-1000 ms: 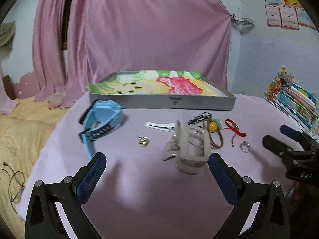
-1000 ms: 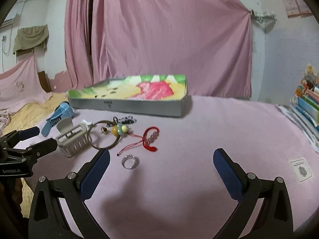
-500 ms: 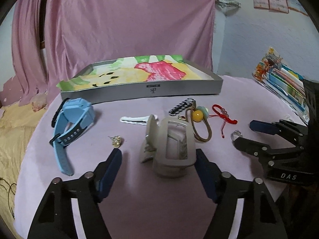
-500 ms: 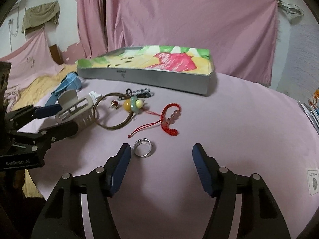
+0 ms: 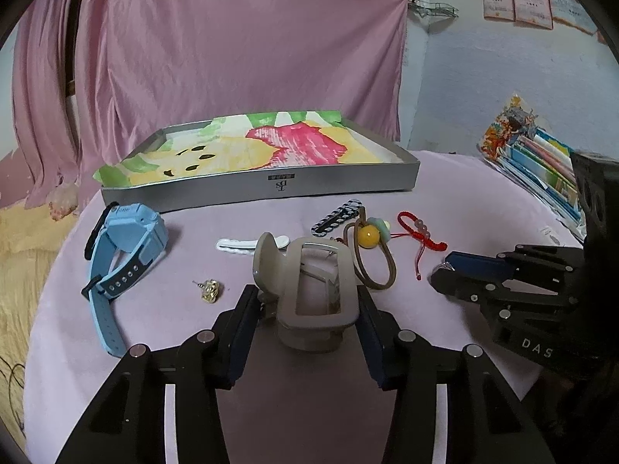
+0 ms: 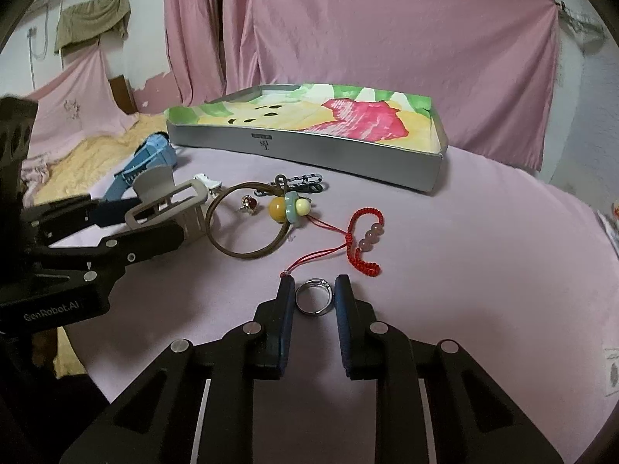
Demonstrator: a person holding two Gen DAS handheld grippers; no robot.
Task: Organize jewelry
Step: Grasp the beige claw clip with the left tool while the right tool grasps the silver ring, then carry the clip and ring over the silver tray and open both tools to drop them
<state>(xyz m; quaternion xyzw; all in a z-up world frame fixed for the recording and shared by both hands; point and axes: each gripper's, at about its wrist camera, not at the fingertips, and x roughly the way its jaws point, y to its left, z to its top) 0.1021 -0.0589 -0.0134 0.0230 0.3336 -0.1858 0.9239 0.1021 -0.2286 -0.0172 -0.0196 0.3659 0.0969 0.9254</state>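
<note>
A bench draped in pale pink cloth fills both views, with pink curtains behind and a stack of books at 3 o'clock in the left view. A shallow grey tray lined with a painted sheet sits at 12 o'clock.

Compared with half a second ago, both tools are lower and narrower. The left tool now has its jaws pressed against the sides of the beige hair claw, gripping it. The right tool has its jaws drawn in to flank the silver ring, though whether they touch it I cannot tell.

The claw stands on the bench, its long axis running 6 to 12 o'clock, lever end toward 11. The ring lies flat. A blue watch lies at 9 o'clock, strap trailing toward 7; a red cord bracelet lies just beyond the ring at 1 o'clock.
</note>
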